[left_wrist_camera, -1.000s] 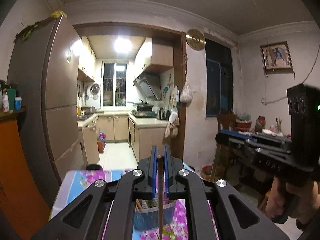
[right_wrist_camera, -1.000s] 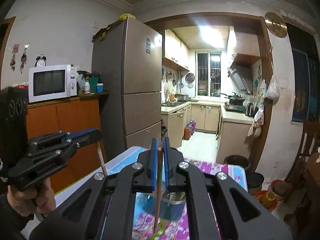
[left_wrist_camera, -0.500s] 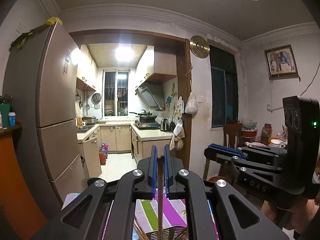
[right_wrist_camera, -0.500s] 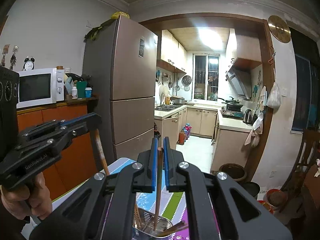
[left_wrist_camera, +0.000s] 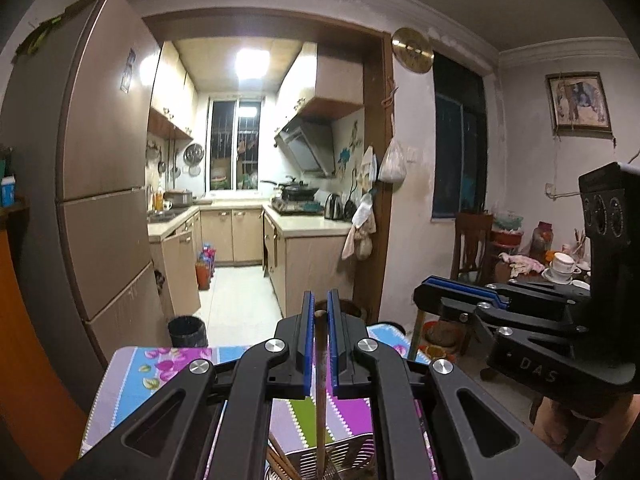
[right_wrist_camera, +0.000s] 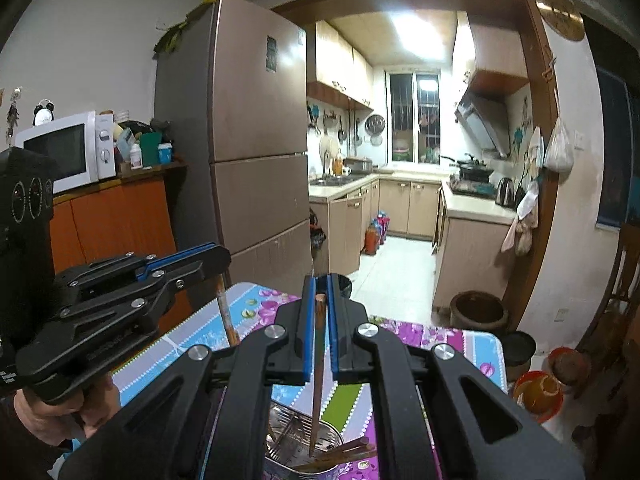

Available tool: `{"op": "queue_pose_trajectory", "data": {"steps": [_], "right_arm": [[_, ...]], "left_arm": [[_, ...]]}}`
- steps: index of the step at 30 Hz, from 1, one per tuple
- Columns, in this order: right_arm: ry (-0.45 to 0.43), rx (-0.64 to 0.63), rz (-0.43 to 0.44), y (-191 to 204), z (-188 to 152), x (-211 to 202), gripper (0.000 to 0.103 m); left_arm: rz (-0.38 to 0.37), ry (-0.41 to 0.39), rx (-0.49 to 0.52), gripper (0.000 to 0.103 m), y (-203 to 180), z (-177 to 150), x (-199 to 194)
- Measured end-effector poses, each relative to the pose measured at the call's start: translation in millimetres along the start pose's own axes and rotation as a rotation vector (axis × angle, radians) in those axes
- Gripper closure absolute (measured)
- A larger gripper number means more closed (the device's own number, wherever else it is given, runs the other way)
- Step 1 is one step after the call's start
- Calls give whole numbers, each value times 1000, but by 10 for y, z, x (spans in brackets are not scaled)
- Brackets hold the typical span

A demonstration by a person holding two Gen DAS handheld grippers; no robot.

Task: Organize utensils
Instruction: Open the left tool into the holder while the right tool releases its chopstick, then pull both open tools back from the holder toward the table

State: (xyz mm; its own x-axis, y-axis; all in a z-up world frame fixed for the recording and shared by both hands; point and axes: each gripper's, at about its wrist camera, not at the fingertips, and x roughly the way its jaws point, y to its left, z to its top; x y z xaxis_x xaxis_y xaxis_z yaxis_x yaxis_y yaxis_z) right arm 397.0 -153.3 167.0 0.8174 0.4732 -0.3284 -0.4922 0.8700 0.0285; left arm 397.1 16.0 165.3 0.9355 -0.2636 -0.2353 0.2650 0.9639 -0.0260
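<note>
We count two chopsticks in hand: one chopstick pinched upright in our left gripper, and a second chopstick pinched in our right gripper. Below both grippers stands one metal holder on the floral counter, with several more chopsticks lying in it.

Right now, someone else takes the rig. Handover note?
Left gripper: shut on a chopstick, held upright, tip down over the metal holder.
Right gripper: shut on a second chopstick, upright, tip inside the holder's opening.
The holder stands on the flowered tablecloth and already has several chopsticks lying in it.
Done: both chopsticks picked up and brought over the holder.
Left: lower and release each one. I cannot tell whether more utensils wait out of view.
</note>
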Motion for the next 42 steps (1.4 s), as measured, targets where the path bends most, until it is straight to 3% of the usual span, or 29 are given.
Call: {"op": "queue_pose_trajectory", "data": {"steps": [8, 16, 18, 20, 24, 26, 34, 37, 42], "right_arm": [[62, 38, -10, -174, -133, 248, 98], [38, 49, -24, -283, -150, 170, 98], [32, 49, -29, -293, -147, 141, 98], [32, 50, -33, -318, -145, 137, 95], [29, 59, -33, -367, -174, 100, 65], [24, 62, -35, -382, -195, 70, 58], [-47, 59, -57, -314, -344, -255, 13], [-63, 47, -63, -228, -409, -383, 6], [-68, 21, -75, -35, -515, -540, 6]], "left_arm": [[35, 62, -12, 95, 181, -165, 365], [63, 77, -31, 95, 276, -227, 464], [70, 77, -43, 90, 299, -236, 467], [79, 73, -48, 70, 276, -223, 471], [86, 74, -48, 65, 288, -244, 433], [94, 68, -49, 57, 288, -252, 400], [132, -4, -44, 27, 259, -425, -87], [149, -28, -52, 19, 247, -475, -275], [164, -52, -61, 12, 187, -570, -541]]}}
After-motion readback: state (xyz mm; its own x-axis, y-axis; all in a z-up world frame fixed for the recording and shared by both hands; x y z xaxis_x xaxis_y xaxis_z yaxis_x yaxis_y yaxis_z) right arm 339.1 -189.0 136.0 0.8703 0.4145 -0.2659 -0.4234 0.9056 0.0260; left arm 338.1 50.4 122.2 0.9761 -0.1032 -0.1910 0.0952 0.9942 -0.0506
